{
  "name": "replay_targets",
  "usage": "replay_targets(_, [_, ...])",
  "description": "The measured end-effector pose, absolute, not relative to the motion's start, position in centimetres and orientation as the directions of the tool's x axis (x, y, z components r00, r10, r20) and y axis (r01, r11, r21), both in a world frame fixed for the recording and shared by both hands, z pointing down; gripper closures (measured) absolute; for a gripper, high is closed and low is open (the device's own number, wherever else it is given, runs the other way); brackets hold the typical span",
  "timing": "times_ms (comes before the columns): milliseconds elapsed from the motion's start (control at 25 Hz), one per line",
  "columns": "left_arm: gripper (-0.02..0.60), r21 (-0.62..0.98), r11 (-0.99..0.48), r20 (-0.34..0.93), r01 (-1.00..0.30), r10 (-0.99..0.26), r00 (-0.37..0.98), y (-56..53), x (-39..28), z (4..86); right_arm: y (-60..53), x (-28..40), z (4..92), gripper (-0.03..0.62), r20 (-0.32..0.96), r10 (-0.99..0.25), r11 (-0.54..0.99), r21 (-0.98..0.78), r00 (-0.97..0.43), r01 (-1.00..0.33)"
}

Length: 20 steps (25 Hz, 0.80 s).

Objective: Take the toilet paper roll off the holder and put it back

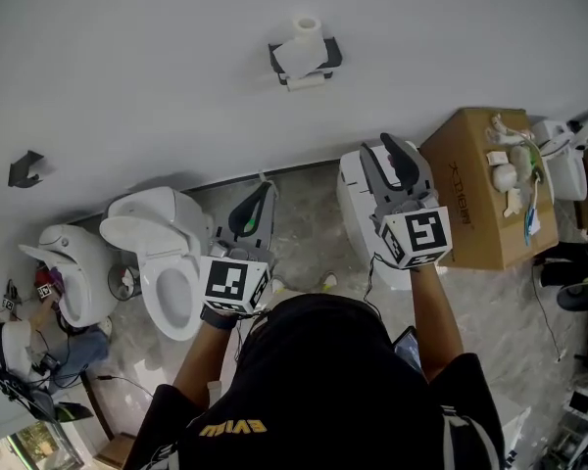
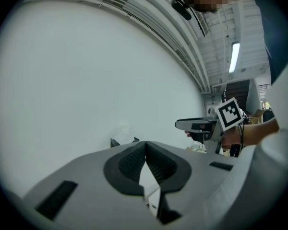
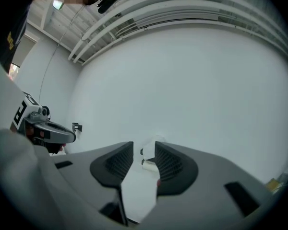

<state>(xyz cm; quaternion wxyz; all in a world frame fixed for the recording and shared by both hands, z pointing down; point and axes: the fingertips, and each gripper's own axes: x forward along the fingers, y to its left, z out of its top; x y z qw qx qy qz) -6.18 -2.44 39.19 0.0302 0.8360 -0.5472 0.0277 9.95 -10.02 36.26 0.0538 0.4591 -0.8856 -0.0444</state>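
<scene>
While roll sits on holder, right claw well short (white wall between)

Mock bathroom bay in an industrial hall: toilets lined along white wall, toilet paper holder, cardboard box, strip-lit ceiling.

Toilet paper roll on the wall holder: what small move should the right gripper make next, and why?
Probably carry the right gripper forward to the toilet paper roll, opening its jaws wider. The roll sits on its holder on the wall, well ahead of the gripper, and the jaws stand only narrowly apart with nothing between them.
</scene>
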Motion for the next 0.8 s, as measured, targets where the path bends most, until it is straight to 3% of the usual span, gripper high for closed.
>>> replay_targets(400, [0.571,0.023,-0.393,0.086,-0.919,-0.915,0.394,-2.6,-7.0,39.5,-9.2,8.3,36.3,0.598,0.061,-0.798,0.602,0.133,-0.599,-0.788])
replay_targets(800, [0.571,0.023,-0.389,0.077,-0.921,-0.918,0.389,-3.0,-7.3,39.3,-8.9,7.8,36.8,0.602,0.096,-0.782,0.623,0.144,-0.616,-0.768])
